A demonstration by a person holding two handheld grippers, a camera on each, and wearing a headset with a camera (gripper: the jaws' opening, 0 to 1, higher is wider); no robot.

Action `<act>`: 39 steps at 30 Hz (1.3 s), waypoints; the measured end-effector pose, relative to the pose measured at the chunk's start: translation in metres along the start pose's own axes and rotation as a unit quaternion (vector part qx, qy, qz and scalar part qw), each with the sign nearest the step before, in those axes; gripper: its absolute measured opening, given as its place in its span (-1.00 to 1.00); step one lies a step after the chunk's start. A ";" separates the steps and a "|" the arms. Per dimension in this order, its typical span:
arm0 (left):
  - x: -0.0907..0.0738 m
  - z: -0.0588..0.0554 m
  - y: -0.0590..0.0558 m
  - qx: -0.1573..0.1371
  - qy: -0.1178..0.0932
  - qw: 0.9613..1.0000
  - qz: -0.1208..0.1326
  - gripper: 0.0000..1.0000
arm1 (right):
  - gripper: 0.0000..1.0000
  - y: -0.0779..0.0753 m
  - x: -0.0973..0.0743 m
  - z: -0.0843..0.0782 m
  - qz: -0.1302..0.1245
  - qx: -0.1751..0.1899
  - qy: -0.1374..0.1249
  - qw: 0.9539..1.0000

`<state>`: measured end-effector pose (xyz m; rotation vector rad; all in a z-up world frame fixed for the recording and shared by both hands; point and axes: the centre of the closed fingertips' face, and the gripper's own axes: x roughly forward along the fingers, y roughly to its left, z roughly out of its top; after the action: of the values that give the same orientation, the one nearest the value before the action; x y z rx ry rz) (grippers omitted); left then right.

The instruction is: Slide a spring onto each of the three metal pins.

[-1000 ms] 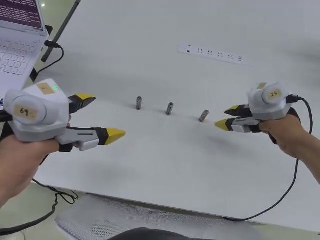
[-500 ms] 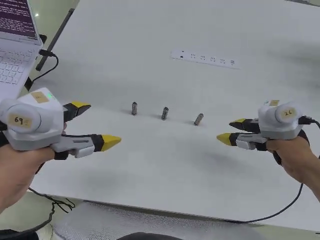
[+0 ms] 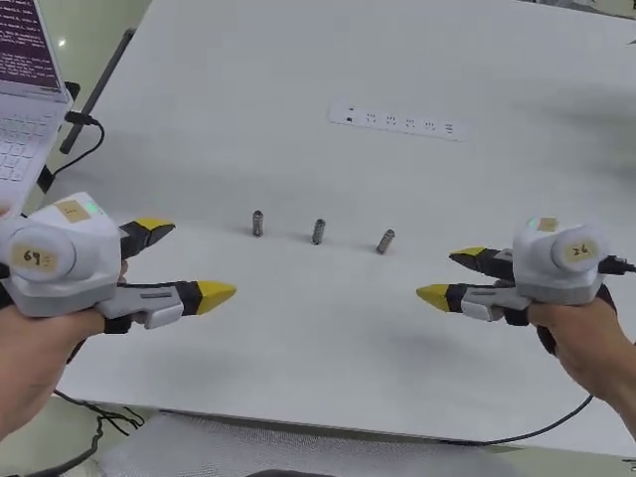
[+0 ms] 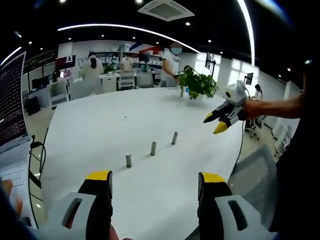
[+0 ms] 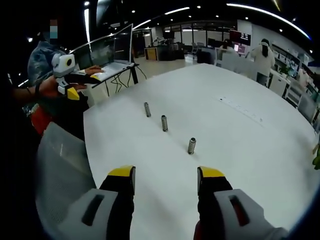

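You hold your left gripper and right gripper wide open and empty, out to either side, so the row stays clear to check. Three pins stand mid-bench: left pin, middle pin and right pin. Each seemingly wears one spring, and the right pin leans.

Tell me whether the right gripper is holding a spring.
No, the right gripper is open and empty, with the three springs standing on the table ahead.
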<state>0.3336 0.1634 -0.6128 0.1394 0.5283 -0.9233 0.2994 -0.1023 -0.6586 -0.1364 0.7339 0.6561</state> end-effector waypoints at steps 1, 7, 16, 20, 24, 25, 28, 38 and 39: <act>0.000 0.000 0.000 0.000 0.000 1.000 0.000 0.31 | 0.01 0.000 0.000 -0.001 0.000 0.002 -0.003 1.000; 0.000 -0.002 -0.001 -0.004 0.000 1.000 -0.001 0.32 | 0.09 0.014 -0.011 -0.004 -0.005 0.000 -0.013 1.000; 0.001 -0.005 -0.003 -0.009 0.001 1.000 -0.001 0.33 | 0.27 0.029 -0.018 -0.010 -0.011 0.010 -0.025 1.000; 0.001 -0.006 -0.004 -0.012 -0.001 1.000 0.000 0.33 | 0.33 0.035 -0.018 -0.011 -0.014 0.022 -0.036 0.999; 0.002 -0.007 -0.006 -0.016 -0.002 1.000 -0.001 0.33 | 0.37 0.038 -0.019 -0.010 -0.020 0.033 -0.044 0.998; 0.002 -0.008 -0.006 -0.016 -0.002 1.000 -0.001 0.33 | 0.38 0.038 -0.019 -0.009 -0.020 0.034 -0.044 0.998; 0.001 -0.008 -0.007 -0.018 -0.004 1.000 -0.002 0.34 | 0.40 0.038 -0.020 -0.007 -0.024 0.037 -0.050 0.998; -0.002 -0.008 -0.005 -0.018 -0.003 1.000 0.000 0.35 | 0.44 0.033 -0.026 -0.007 -0.028 0.039 -0.051 0.998; -0.003 -0.008 -0.005 -0.018 -0.004 1.000 0.001 0.35 | 0.45 0.033 -0.026 -0.006 -0.028 0.039 -0.052 0.998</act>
<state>0.3252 0.1650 -0.6179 0.1041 0.5370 -0.9118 0.2616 -0.0913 -0.6427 -0.0500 0.6531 0.5765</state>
